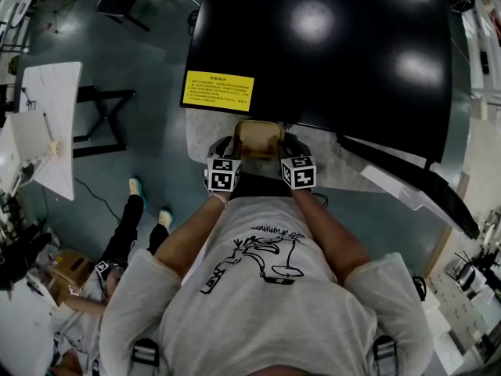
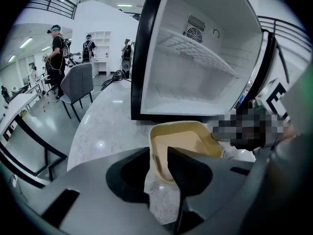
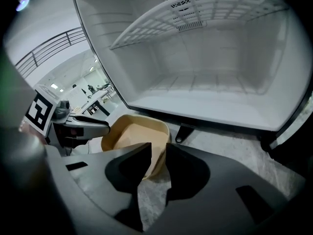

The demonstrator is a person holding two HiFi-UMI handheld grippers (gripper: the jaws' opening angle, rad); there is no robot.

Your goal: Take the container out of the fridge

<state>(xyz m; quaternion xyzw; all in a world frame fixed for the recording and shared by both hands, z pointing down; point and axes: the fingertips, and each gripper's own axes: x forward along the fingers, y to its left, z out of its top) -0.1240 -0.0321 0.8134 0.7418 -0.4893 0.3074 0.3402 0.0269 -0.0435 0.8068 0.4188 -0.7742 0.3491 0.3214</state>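
left gripper jaws sitting part-open, loosely astride left wall of container, right gripper likewise part-open astride right wall, container resting on counter

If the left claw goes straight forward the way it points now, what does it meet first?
The beige container: its near wall stands between the open jaws of the left claw. Behind the container, probably, comes the fridge.

My left gripper has its jaws apart, with the near left rim of the tan container between them, unclamped. The container sits on the pale counter, just before the open white fridge. People stand far left.
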